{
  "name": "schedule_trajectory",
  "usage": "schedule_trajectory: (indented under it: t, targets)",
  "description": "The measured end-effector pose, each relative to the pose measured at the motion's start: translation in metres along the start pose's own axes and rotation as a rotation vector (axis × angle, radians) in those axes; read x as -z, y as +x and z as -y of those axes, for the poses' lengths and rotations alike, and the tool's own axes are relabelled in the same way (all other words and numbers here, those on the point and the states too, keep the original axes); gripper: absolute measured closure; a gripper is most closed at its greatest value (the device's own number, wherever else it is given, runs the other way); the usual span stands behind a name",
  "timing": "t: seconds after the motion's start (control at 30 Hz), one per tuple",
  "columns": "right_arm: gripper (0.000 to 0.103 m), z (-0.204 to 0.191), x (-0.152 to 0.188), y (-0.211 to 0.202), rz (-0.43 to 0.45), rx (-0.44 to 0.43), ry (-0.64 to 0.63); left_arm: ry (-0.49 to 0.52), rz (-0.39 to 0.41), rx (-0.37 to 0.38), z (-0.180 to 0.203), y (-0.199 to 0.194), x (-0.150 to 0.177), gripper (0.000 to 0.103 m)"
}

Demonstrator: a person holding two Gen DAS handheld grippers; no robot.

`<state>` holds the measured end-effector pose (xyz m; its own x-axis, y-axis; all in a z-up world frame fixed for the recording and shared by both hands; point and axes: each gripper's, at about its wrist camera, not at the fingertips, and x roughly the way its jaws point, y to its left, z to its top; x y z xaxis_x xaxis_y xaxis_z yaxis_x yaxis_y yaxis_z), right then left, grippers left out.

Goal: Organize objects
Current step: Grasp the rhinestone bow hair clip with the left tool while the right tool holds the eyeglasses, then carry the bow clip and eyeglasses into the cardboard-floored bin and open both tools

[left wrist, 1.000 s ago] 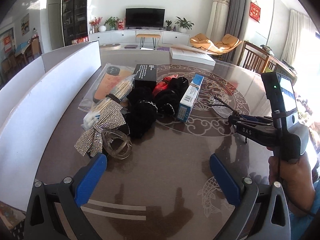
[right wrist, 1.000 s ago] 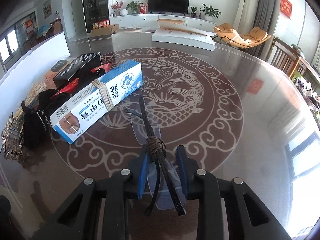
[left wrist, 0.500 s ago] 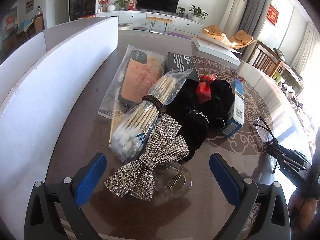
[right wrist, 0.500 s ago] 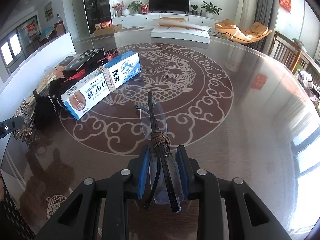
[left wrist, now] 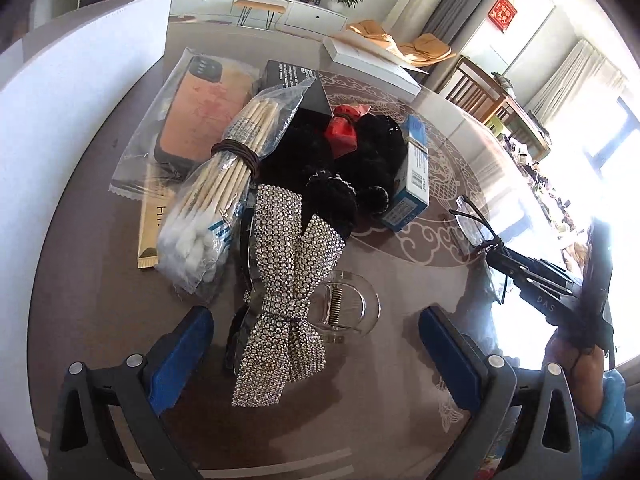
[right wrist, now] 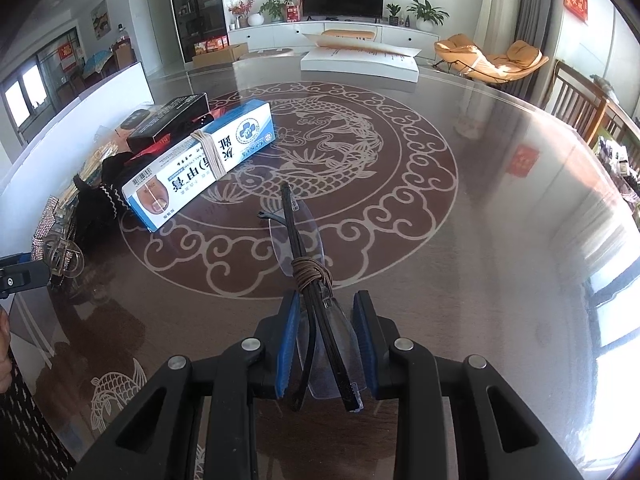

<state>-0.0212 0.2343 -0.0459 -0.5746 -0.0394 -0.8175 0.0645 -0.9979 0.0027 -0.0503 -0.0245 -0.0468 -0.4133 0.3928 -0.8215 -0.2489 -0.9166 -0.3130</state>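
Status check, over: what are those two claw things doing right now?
Left gripper open, empty, over the sparkly bow. Right gripper shut on folded glasses. Cotton swabs crowd the bow's left side.

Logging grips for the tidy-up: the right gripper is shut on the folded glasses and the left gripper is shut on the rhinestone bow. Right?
Partly. The left gripper is open, fingers either side of the rhinestone bow, as the left wrist view shows. The right gripper is shut on the folded glasses.

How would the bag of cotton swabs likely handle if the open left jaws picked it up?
The bag of cotton swabs is probably very light. The loose clear plastic may crinkle and slip. The band around its middle likely keeps the sticks fairly rigid as one bundle.
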Motion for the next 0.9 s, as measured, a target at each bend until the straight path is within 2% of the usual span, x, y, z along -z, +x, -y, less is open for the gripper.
schedule_trajectory:
  t: [0.07,0.17,0.2,0.23,0.27,0.3,0.4,0.47,0.5,0.53,0.63,0.77,0.83,0.9]
  targets:
    - [0.071,0.001,-0.002,0.002,-0.018,-0.011,-0.002,0.050,-0.014,-0.096,0.007,0.009,-0.004,0.000]
    - [0.060,0.000,-0.005,0.006,-0.063,-0.027,-0.014,0.125,-0.038,-0.183,0.021,0.017,0.000,0.001]
    - [0.053,0.000,-0.006,0.006,-0.073,-0.032,-0.023,0.148,-0.031,-0.206,0.025,0.017,0.001,0.014]
    - [0.048,-0.001,-0.007,0.006,-0.083,-0.031,-0.033,0.170,-0.019,-0.237,0.029,0.016,0.002,0.035]
    - [0.046,-0.002,-0.008,0.007,-0.094,-0.030,-0.045,0.179,-0.010,-0.265,0.031,0.014,0.003,0.045]
    - [0.046,-0.002,-0.009,0.007,-0.105,-0.032,-0.055,0.175,-0.007,-0.254,0.031,0.012,0.003,0.054]
    - [0.047,-0.005,-0.016,0.012,-0.132,-0.029,-0.093,0.144,0.004,-0.165,0.029,0.001,0.004,0.055]
    - [0.069,-0.006,-0.020,0.015,-0.139,-0.041,-0.112,0.146,0.013,-0.112,0.029,-0.012,0.011,0.055]
    - [0.086,-0.005,-0.021,0.015,-0.143,-0.040,-0.112,0.143,0.021,-0.080,0.029,-0.021,0.015,0.055]
    - [0.090,-0.003,-0.022,0.013,-0.138,-0.043,-0.107,0.137,0.035,-0.050,0.028,-0.031,0.018,0.055]
    - [0.090,0.000,-0.022,-0.002,-0.104,-0.050,-0.098,0.099,0.095,0.018,0.022,-0.062,0.026,0.055]
    - [0.090,-0.005,-0.028,-0.028,-0.054,-0.100,-0.072,0.010,0.176,0.059,0.006,-0.102,0.028,0.055]
    - [0.090,-0.017,-0.038,-0.042,-0.027,-0.141,-0.074,-0.035,0.223,0.061,-0.007,-0.127,0.023,0.055]
    - [0.090,-0.039,-0.051,-0.052,-0.003,-0.194,-0.086,-0.078,0.266,0.023,-0.026,-0.152,0.013,0.055]
